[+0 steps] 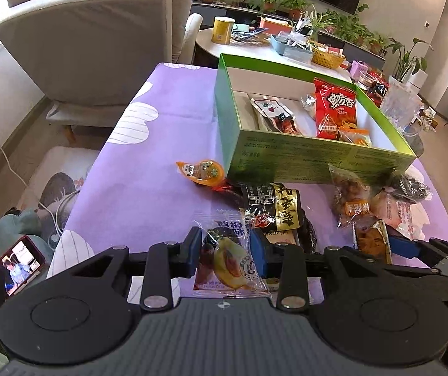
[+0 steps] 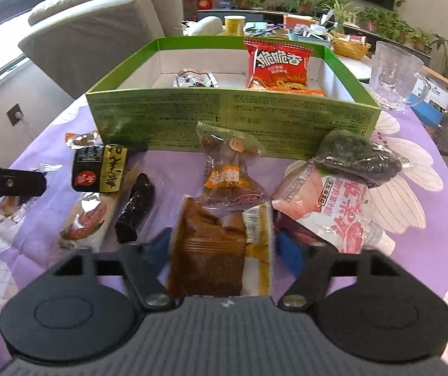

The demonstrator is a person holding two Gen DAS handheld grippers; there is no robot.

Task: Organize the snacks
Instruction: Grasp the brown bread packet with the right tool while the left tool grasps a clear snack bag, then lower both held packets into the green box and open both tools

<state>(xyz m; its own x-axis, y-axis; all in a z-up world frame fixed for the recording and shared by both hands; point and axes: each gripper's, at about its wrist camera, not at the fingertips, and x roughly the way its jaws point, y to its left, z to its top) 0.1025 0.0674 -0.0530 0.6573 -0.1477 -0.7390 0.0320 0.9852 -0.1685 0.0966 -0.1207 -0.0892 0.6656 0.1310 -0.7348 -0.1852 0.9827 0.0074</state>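
A green box (image 1: 286, 159) stands on the purple tablecloth and holds a red chip bag (image 1: 333, 106) and other packets; it also shows in the right wrist view (image 2: 224, 119). My left gripper (image 1: 227, 252) is shut on a clear plum candy packet (image 1: 228, 258), held above the cloth. My right gripper (image 2: 224, 247) stands around a brown snack packet (image 2: 211, 247), its blue pads at the packet's sides; I cannot tell whether they press it. Its tip shows in the left wrist view (image 1: 408, 247). Loose snacks lie in front of the box: a black-and-yellow pack (image 2: 100, 169), a pink pouch (image 2: 333, 206).
An orange jelly cup (image 1: 200, 172) lies left of the box. A glass mug (image 2: 396, 75) stands right of the box. A beige sofa (image 1: 92, 40) is at the back left, a cluttered white table (image 1: 270, 47) behind. A phone (image 1: 20, 264) lies low at the left.
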